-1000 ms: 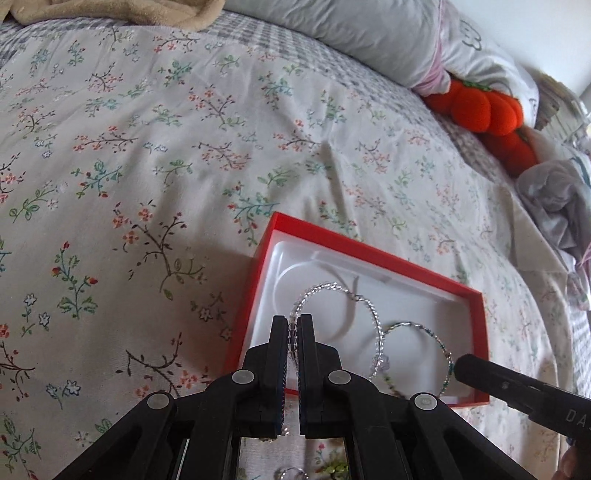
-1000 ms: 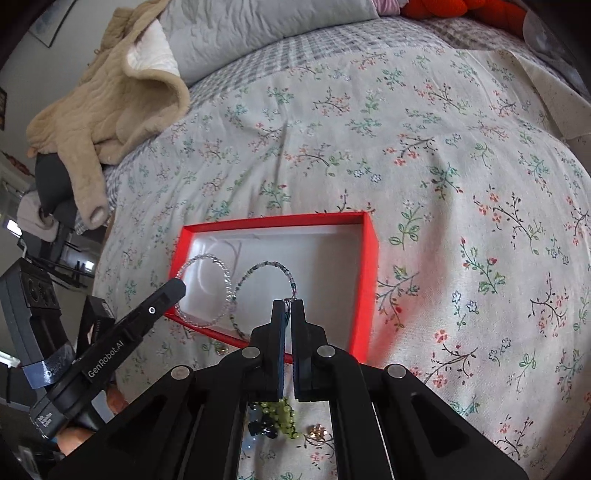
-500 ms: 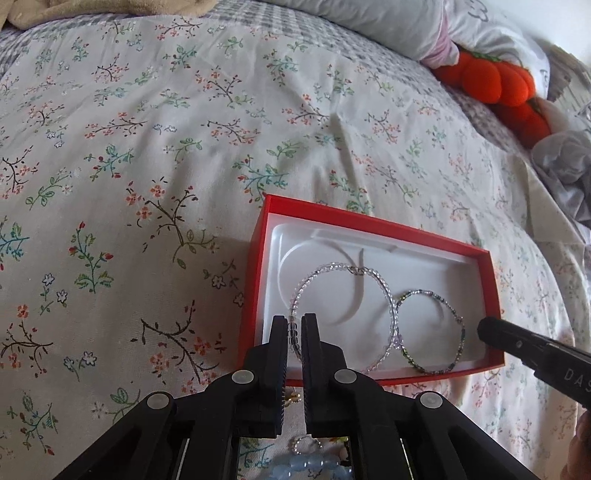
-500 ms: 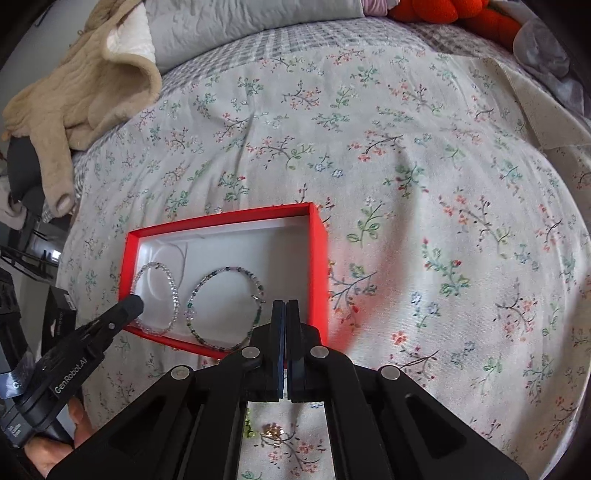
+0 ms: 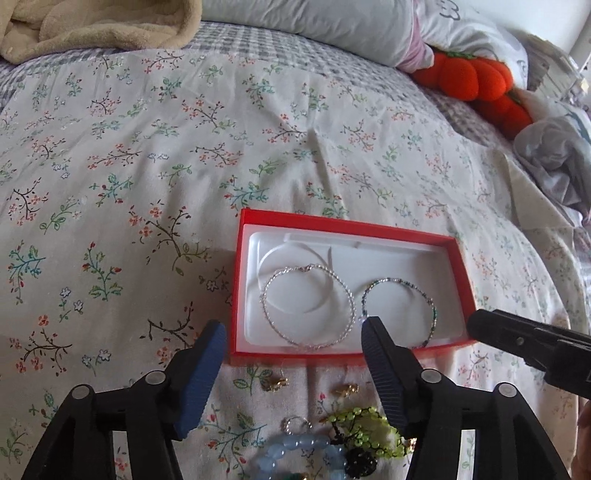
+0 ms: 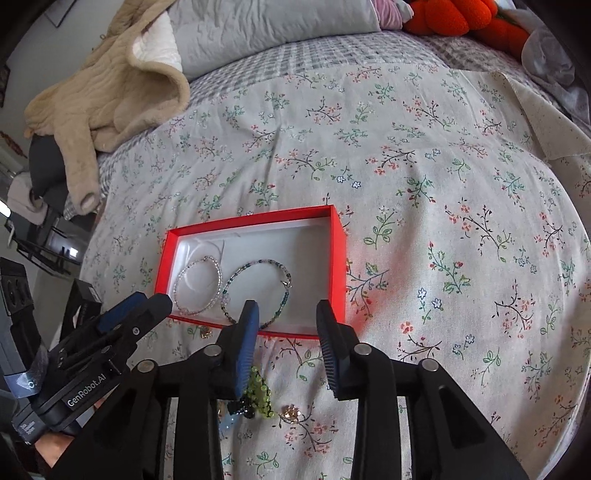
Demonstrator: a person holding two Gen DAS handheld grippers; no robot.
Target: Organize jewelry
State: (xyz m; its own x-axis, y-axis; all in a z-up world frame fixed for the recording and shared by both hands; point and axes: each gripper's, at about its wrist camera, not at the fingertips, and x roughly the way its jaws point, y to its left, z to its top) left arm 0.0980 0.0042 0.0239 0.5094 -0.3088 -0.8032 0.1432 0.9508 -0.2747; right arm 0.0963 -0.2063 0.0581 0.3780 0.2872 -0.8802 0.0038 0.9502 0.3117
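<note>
A red box (image 5: 463, 269) with a white liner lies on the floral bedspread; it also shows in the right wrist view (image 6: 338, 258). In it lie a clear beaded bracelet (image 5: 308, 306) on the left and a green-blue beaded bracelet (image 5: 399, 310) on the right. My left gripper (image 5: 293, 332) is open and empty, just in front of the box. My right gripper (image 6: 286, 312) is open and empty over the box's near right corner. Loose jewelry lies in front of the box: a yellow-green beaded piece (image 5: 365, 428), a pale blue bead bracelet (image 5: 295, 452), small gold pieces (image 5: 275, 384), a ring (image 5: 295, 424).
A beige fleece garment (image 6: 110, 85) and a grey pillow (image 6: 266, 26) lie at the back of the bed. Orange plush pumpkins (image 5: 476, 79) and crumpled grey cloth (image 5: 550, 162) sit at the right. The bed edge drops off on the left in the right wrist view.
Both grippers have opened and drawn back from the box. The clear bracelet and the green-blue bracelet now lie free in the box.
</note>
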